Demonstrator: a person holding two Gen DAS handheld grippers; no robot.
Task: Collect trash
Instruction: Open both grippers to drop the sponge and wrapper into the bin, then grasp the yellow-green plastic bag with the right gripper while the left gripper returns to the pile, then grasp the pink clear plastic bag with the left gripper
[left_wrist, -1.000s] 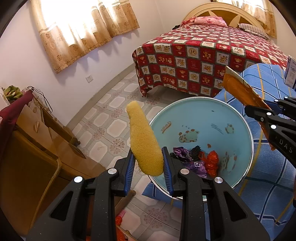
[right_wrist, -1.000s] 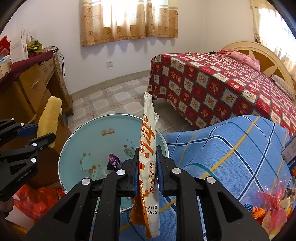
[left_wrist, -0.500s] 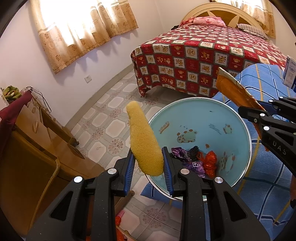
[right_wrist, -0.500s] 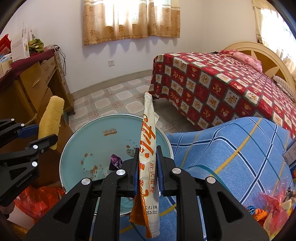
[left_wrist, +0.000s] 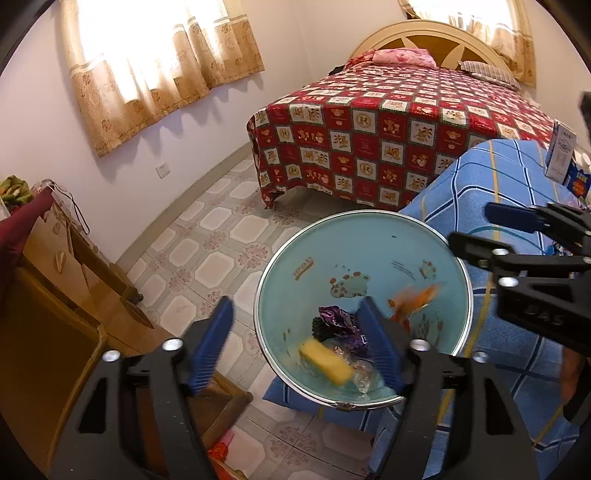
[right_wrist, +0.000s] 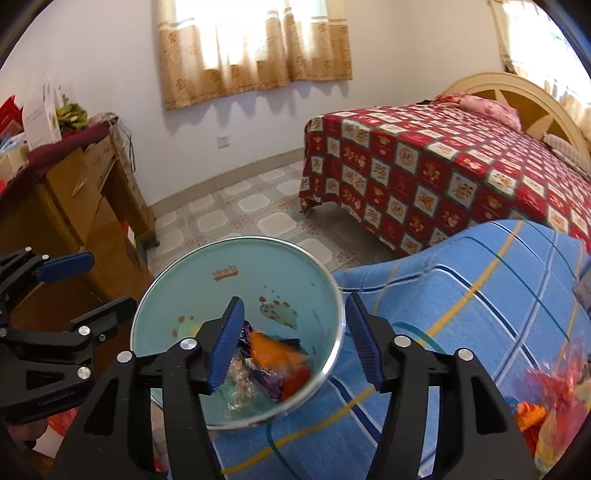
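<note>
Both grippers, left gripper (left_wrist: 295, 345) and right gripper (right_wrist: 295, 341), are hanging spread apart and empty above the basin (left_wrist: 369, 236), letting sponge (left_wrist: 325, 362) and wrapper (left_wrist: 415, 299) drop in below.

orange wrapper (left_wrist: 415, 301): motion-blurred | yellow sponge (left_wrist: 325, 362): slightly blurred | left gripper (left_wrist: 295, 343): blocks part of bin contents

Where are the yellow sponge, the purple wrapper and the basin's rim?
yellow sponge (left_wrist: 325, 362): left wrist view, its top face.
purple wrapper (left_wrist: 338, 323): left wrist view, its crumpled middle.
basin (right_wrist: 338, 295): right wrist view, its metal rim, right side.
</note>
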